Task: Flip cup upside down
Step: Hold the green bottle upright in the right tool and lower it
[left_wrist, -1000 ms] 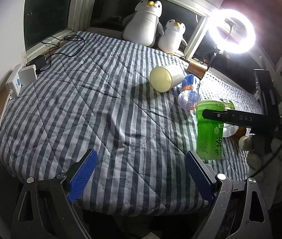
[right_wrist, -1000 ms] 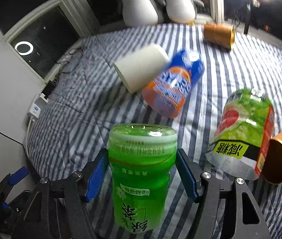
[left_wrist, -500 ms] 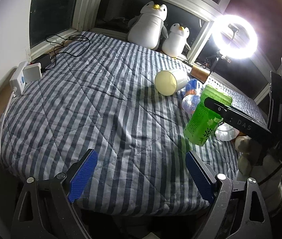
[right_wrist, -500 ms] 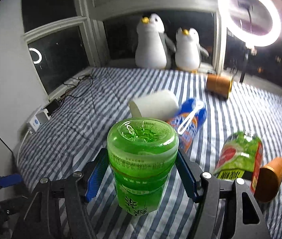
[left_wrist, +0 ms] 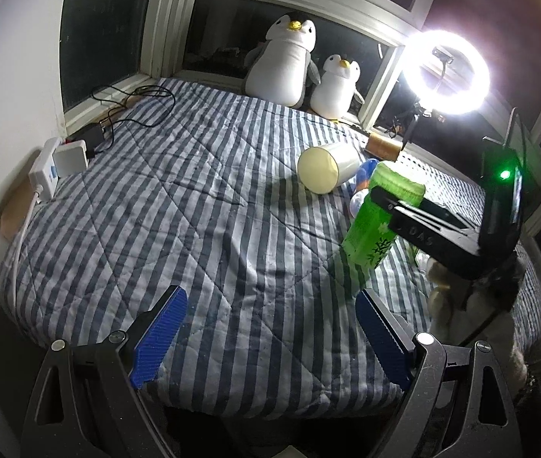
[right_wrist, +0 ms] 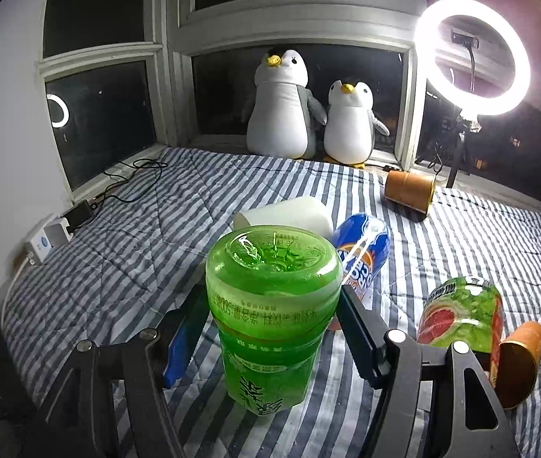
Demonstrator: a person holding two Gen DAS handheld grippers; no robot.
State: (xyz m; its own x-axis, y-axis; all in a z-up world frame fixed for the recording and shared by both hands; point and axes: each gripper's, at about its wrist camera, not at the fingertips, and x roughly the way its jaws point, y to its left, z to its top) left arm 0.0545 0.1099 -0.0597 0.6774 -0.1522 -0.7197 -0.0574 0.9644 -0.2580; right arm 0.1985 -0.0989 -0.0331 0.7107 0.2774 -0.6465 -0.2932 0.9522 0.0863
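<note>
Since the earlier frames, the green cup (right_wrist: 272, 313) has been lifted off the striped bed (left_wrist: 179, 206) and tipped over, so that its moulded base now faces up and toward the far window. It is clamped between the fingers of the right tongs (right_wrist: 270, 324), whose pads press its sides just below the base; in the left wrist view the same cup (left_wrist: 379, 215) is seen held above the quilt at the right, leaning with its base up and to the right and its lower end down toward the left. The long axis therefore runs nearly upright, tilted a little, with the printing on the label upside down. The lower end hangs just over the quilt, and whether it touches cannot be told. The left tongs (left_wrist: 270, 336) are spread wide with nothing between them, near the front edge of the bed and well apart from the cup. The right hand is plainly the nearer one. By this judgement, the turn is almost complete, and what remains is to straighten the axis and set the inverted cup down.
</note>
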